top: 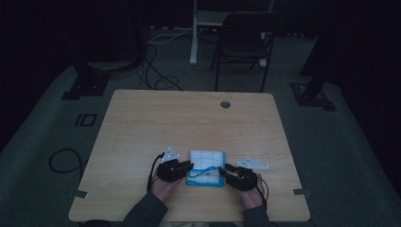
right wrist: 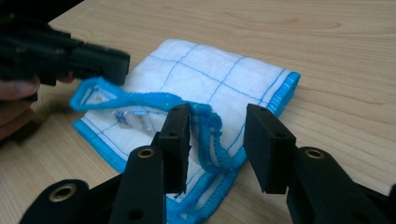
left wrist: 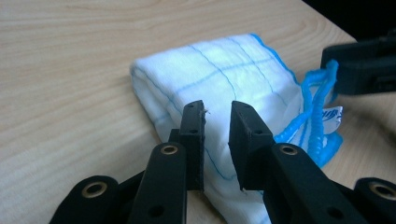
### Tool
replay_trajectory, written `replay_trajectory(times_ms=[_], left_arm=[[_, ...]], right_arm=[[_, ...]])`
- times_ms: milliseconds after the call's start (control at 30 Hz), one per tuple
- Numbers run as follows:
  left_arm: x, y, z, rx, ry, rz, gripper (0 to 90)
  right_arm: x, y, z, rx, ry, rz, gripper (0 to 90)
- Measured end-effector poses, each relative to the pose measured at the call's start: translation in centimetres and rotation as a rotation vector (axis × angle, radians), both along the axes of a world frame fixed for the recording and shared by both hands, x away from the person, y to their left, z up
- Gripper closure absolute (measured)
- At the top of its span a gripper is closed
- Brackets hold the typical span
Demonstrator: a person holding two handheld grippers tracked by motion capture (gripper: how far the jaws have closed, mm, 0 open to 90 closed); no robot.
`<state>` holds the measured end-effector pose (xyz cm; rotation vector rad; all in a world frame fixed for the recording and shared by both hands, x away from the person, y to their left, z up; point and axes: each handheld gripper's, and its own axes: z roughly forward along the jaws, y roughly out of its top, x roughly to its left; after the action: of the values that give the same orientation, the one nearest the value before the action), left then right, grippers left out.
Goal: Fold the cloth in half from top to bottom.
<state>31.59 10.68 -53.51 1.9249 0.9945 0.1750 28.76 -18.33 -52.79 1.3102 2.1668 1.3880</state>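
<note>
Folded white cloth w/ blue grid lines and blue stitched edging lies on the desk, near the person's edge, between the two tongs.

Step in hand, probably: folding or tidying the cloth. To do it well, each side should bite a full layer of edge, not just the loose blue hem loop (it's curling up on the near side), then lift both together so the fold stays square.

Left tongs: jaws spread a little, straddling the folded edge of the cloth, not yet closed on it. Right tongs: jaws spread wider, the raised blue hem sitting between them; contact w/ the left jaw looks likely but hard to tell.

Pose: both hands low at the desk, forearms coming in from the near edge, tongs pointing inward at opposite sides of the cloth.
</note>
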Motion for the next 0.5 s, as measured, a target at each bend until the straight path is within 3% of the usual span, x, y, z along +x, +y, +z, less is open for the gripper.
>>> replay_trajectory(times_ms=[300,400,500], left_arm=[[-1.2,0.4,-0.4,0.011,0.000,-0.006,75.7],[-1.4,0.5,-0.4,0.015,-0.003,-0.008,75.7],[-1.4,0.8,-0.4,0.016,-0.008,-0.002,75.2]], right_arm=[[0.1,-1.0,0.4,0.025,-0.016,-0.028,59.8],[0.5,-1.5,0.5,0.013,-0.024,-0.038,59.2],[1.1,-2.0,0.4,-0.039,-0.035,-0.067,59.1]])
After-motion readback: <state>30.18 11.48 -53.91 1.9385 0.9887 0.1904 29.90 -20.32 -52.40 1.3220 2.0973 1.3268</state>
